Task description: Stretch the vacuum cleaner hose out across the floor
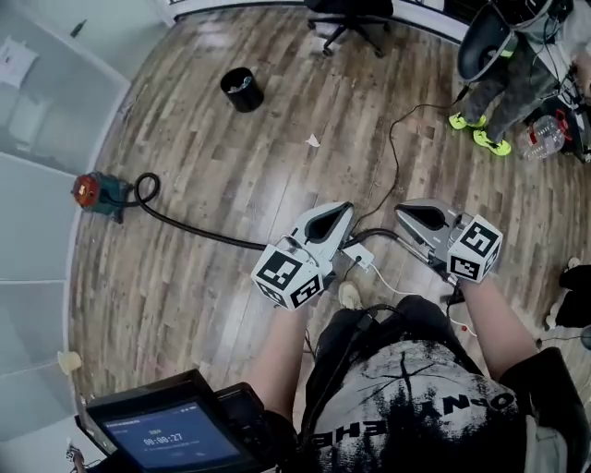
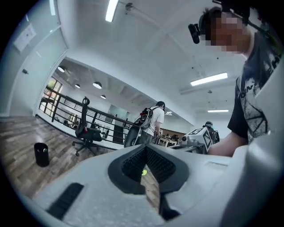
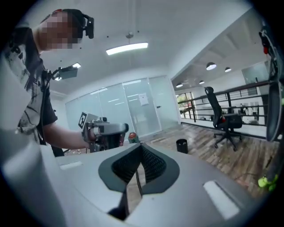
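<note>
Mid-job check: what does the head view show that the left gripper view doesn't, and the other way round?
Only the head view: the red and teal vacuum cleaner, its black hose lying across the wooden floor, and a white scrap of paper. Only the left gripper view: the ceiling strip lights and a black railing behind the desks. Both: the black round bin, the black office chair and the right claw.
</note>
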